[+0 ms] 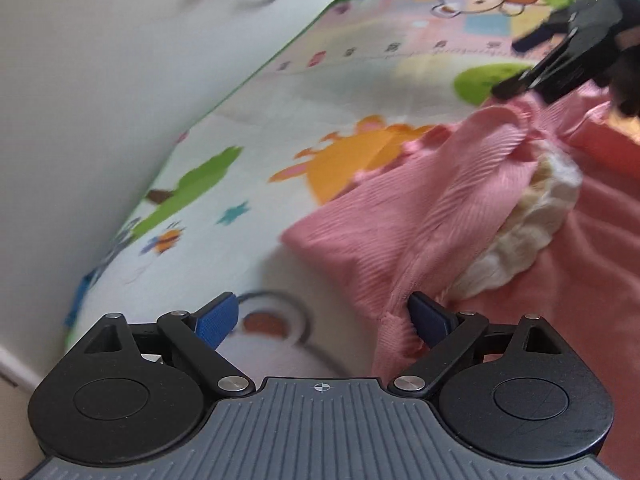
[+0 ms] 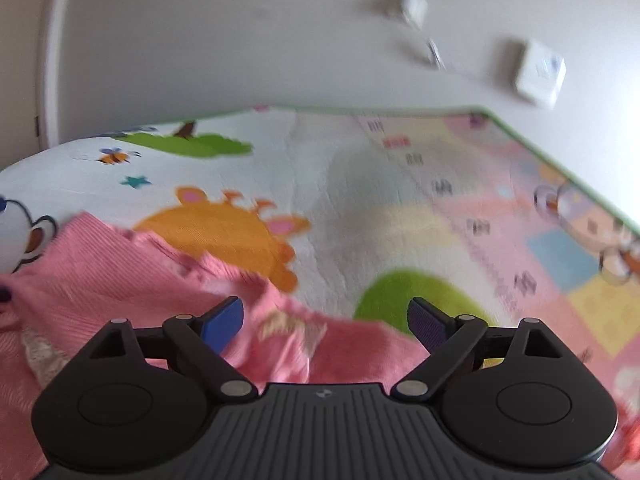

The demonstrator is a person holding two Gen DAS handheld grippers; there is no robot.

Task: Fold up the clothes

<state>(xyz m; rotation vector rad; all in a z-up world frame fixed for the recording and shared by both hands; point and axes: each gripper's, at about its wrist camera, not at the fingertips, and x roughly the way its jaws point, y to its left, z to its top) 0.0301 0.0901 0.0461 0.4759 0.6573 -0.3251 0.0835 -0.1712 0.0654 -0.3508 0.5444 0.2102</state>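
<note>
While both tools point down at the mat, the left gripper [image 1: 323,316] has its blue pads spread wide, w/ nothing pinched; a ribbed edge of the pink garment [image 1: 420,220] lies just inside the right pad, but I cannot tell if it touches. The right gripper [image 2: 325,322] is spread wide also, and pink cloth [image 2: 120,280] lies under and between its pads, not pinched. The garment is crumpled on the cartoon play mat [image 1: 280,120], w/ a cream lace part [image 1: 532,216] showing in the folds. Farther, in the left view, the right gripper [image 1: 560,68] hovers at the garment's far edge. Beyond the mat's green border is pale floor [image 2: 240,40] w/ small white blurred things [image 2: 538,72].
</note>
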